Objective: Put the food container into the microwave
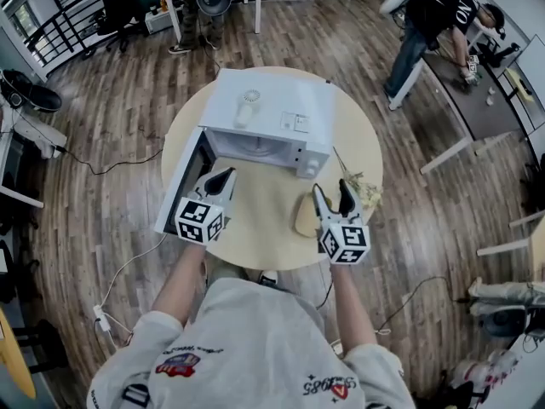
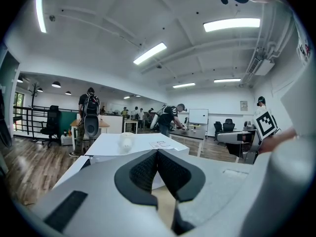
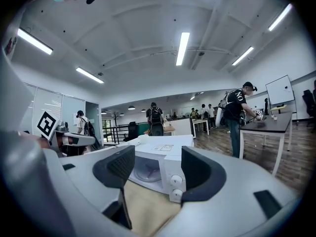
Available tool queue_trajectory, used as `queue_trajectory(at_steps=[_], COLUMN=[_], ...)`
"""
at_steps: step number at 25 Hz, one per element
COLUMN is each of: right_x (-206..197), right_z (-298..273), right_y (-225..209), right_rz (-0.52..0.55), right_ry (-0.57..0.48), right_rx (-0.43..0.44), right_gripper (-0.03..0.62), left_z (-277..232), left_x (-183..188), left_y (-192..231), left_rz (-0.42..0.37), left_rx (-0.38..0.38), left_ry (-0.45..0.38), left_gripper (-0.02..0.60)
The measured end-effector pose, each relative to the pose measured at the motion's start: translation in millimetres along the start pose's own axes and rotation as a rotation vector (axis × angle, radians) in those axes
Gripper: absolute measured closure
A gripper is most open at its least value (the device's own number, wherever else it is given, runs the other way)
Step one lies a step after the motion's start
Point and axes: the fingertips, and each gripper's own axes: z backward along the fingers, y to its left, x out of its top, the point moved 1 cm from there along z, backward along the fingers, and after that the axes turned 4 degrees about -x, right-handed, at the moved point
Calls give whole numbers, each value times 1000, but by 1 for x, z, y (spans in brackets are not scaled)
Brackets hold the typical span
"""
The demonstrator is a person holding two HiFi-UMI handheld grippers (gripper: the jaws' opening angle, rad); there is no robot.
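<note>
One round, pale, smooth-topped table (image 1: 255, 237) fills the frame's centre. On it stands one boxy white microwave (image 1: 272, 113), its door (image 1: 180, 181) swung open at left. Of two grey grippers, the left gripper (image 1: 223, 177) has its ribbed pads pressed together on nothing, and the right gripper (image 1: 332, 190) gapes wide and empty. One tan rounded object (image 1: 305, 218), possibly the food container, lies just left of the right gripper.

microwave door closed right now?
No. In the head view the door of the microwave stands swung out at its left side, and the cavity is open toward the person.
</note>
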Motion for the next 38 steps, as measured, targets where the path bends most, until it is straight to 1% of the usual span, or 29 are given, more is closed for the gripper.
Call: queue_trajectory(at_steps=[4, 7, 12, 15, 20, 24, 26, 28, 32, 38], right_x=[-7, -13, -42, -66, -113, -159, -185, -209, -246, -292], right_z=[-14, -16, -23, -21, -18, -16, -13, -9, -1, 8], right_y=[-9, -13, -8, -2, 4, 11, 12, 14, 16, 12], right_rz=[5, 0, 16, 34, 28, 77, 94, 110, 168, 248], right_ry=[24, 53, 122, 190, 310, 438, 510, 570, 664, 795], right_rx=[14, 15, 54, 83, 128, 176, 195, 212, 240, 253], right_gripper=[313, 316, 317, 315, 315, 318, 332, 327, 322, 318], left_z=[-19, -25, -30, -28, -23, -14, -11, -6, 4, 16], left_x=[0, 1, -7, -17, -28, -39, -47, -54, -65, -73], left_y=[6, 6, 11, 11, 15, 20, 23, 25, 32, 32], left_rz=[8, 13, 19, 30, 54, 73, 80, 87, 100, 113], left_rx=[-4, -13, -17, -16, -9, 10, 15, 23, 40, 54], left_ry=[2, 8, 16, 32, 46, 54, 62, 71, 80, 86], left_gripper=[577, 577, 577, 577, 577, 577, 577, 577, 577, 577])
